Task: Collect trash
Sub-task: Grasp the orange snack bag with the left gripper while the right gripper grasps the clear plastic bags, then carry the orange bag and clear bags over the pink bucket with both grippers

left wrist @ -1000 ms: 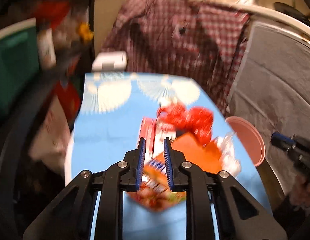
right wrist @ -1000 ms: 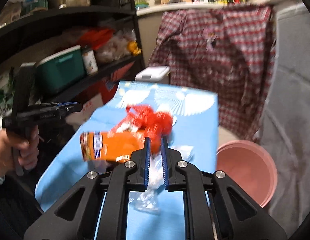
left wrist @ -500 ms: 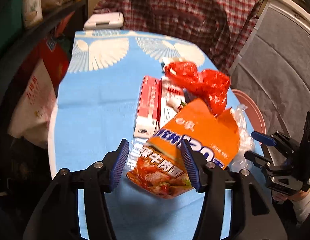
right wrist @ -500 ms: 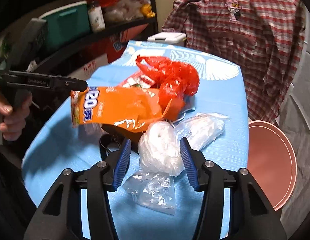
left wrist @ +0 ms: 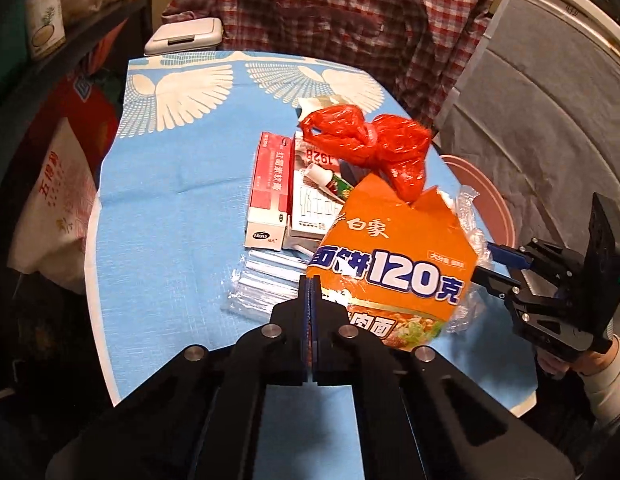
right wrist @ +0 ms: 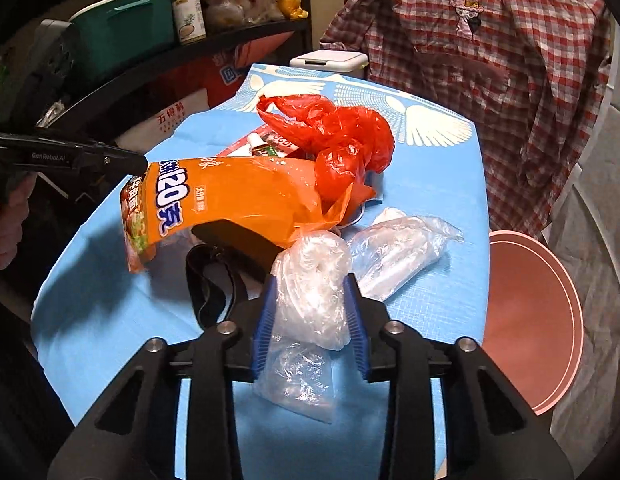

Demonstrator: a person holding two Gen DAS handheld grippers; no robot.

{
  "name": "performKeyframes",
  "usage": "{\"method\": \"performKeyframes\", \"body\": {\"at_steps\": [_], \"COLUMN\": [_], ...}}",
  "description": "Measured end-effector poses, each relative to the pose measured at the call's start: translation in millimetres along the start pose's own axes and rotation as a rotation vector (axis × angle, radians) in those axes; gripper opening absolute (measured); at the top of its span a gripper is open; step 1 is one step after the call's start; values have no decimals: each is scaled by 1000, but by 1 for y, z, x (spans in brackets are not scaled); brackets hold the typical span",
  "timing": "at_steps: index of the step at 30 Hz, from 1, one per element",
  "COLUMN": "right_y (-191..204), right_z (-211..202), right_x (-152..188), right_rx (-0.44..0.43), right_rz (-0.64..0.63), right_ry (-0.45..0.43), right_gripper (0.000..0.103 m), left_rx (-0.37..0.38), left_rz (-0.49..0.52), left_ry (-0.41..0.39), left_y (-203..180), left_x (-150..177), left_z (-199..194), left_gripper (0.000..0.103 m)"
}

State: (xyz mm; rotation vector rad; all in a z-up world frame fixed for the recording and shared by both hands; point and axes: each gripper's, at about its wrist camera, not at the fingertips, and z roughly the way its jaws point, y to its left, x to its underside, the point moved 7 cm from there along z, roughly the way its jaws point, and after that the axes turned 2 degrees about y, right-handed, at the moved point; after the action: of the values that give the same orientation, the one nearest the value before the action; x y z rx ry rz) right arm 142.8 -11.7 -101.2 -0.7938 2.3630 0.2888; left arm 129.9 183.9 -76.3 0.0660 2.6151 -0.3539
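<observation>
Trash sits heaped on the blue cloth-covered table, and the left gripper has its fingers pinched together on the edge of the torn orange noodle wrapper, lifting it clear of the pile. Right gripper straddles the crumpled clear plastic bag, fingers apart, seemingly poised to clamp it for the round pink bin beside the table.

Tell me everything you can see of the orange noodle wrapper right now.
The orange noodle wrapper is thin glossy plastic with white and blue print and a food photo, its far end torn open. The left tongs are shut on its printed end, holding it tilted above the blue tablecloth. The red plastic bag touches its torn end.
</observation>
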Motion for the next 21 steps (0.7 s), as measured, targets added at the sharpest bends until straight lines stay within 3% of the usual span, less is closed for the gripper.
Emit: {"method": "performKeyframes", "body": {"at_steps": [13, 21], "right_y": [-20, -42], "right_z": [-55, -80], "right_x": [-6, -12], "right_rx": [13, 42], "right_rz": [80, 134], "right_ry": [-114, -186], "right_gripper": [28, 28], "left_rx": [51, 75], "left_rz": [-39, -26], "left_ry": [-206, -344], "left_y": [-9, -34], "left_x": [-7, -19], "left_z": [-79, -110], "left_gripper": [0, 0]}}
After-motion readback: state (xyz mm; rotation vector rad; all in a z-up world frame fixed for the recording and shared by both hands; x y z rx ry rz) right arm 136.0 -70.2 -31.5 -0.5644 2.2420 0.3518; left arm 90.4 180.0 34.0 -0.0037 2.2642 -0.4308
